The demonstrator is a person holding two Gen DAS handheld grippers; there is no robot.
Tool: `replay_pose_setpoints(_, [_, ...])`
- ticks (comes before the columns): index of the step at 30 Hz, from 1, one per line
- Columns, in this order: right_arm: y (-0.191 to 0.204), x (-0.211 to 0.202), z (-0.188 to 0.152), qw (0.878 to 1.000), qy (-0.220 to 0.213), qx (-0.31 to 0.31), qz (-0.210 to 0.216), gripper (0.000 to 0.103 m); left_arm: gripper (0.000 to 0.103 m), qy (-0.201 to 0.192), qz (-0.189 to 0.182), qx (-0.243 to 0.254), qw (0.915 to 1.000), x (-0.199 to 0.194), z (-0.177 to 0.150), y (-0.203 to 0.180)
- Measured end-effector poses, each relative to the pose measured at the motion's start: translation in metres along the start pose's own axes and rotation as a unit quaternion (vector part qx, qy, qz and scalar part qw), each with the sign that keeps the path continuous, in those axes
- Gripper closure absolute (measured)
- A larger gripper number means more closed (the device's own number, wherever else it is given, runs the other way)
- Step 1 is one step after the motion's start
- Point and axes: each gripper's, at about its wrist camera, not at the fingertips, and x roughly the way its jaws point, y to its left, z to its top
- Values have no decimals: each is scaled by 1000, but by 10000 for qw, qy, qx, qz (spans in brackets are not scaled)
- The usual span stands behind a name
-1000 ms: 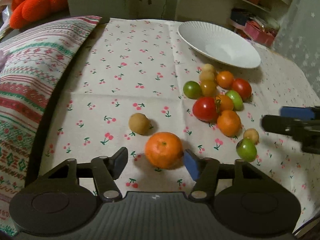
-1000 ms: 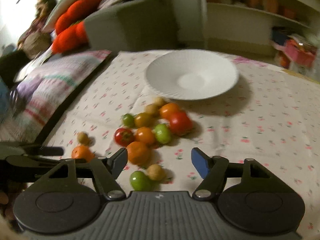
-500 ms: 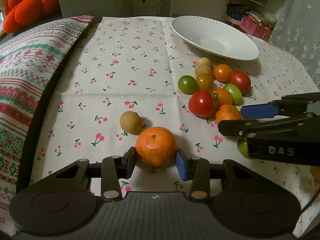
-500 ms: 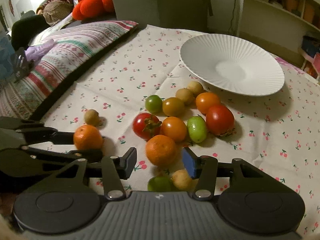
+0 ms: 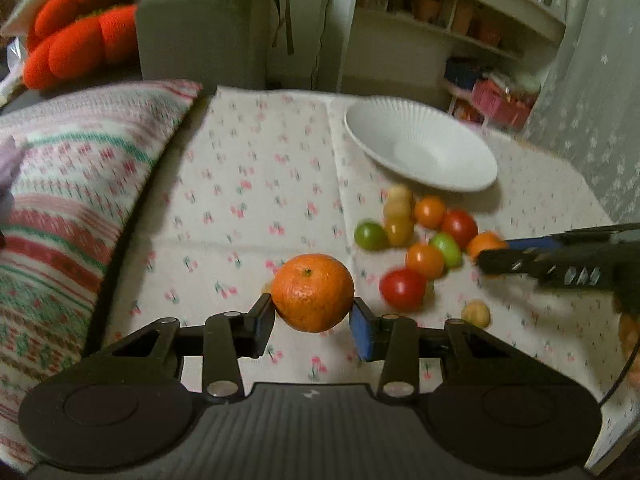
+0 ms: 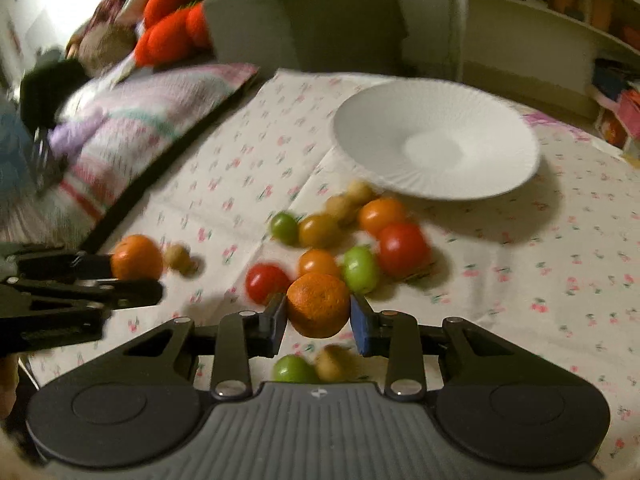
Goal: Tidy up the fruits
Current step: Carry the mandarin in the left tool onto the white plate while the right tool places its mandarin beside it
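The counter [image 5: 256, 184] carried a cherry-print cloth, with a striped pillow [image 5: 68, 216] along its left edge and a red knitted cushion [image 5: 76, 40] behind that. A white ribbed plate [image 6: 436, 140] sat at the far right of the cloth, nothing in it. Just in front of the plate lay the loose fruit cluster [image 6: 344, 240] — red tomatoes, green ones, small orange ones and a few tan ones, mostly touching one another, blurred. The left tool [image 5: 313, 320] was clamped on a mandarin [image 5: 313, 292], both pads pressed to its sides, the fruit apparently held clear of the cloth, left of the cluster. The right tool [image 6: 319, 320] had a second mandarin [image 6: 319, 310] between its pads at the near edge of the cluster; its jaws were closing and the pads looked to be touching the fruit on both sides. Whether that mandarin was off the cloth could not be told. A red tomato [image 6: 266, 282] sat just left of it, a green tomato [image 6: 360, 270] just behind. A small tan fruit [image 6: 178, 258] lay apart on the cloth, beside the left tool's mandarin in the right wrist view. Another green fruit [image 6: 292, 369] and a tan fruit [image 6: 330, 362] sat close under the right tool — partly hidden by its body.
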Motion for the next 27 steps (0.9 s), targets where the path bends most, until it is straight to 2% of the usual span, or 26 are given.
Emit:
replay_pose_setpoints(4, [-36, -16, 13, 9971, -376, 628, -219, 72, 79, -128, 44, 58, 9999, -1, 20, -3])
replay_pose_setpoints(10, [-68, -15, 33, 9903, -704, 1157, -316, 72, 79, -104, -411, 1, 9991, 19, 65, -22])
replay_pose_setpoints(17, [-90, 6, 52, 9855, -771, 1507, -94, 72, 78, -139, -865, 223, 9959, 82, 108, -69])
replay_pose_setpoints(21, [-97, 16, 59, 9842, -745, 1598, -133, 72, 78, -96, -849, 482, 9952, 117, 122, -91])
replay_pose_setpoints(27, [-97, 31, 68, 9830, -612, 1729, 85, 72, 79, -83, -714, 891, 9934, 151, 124, -104])
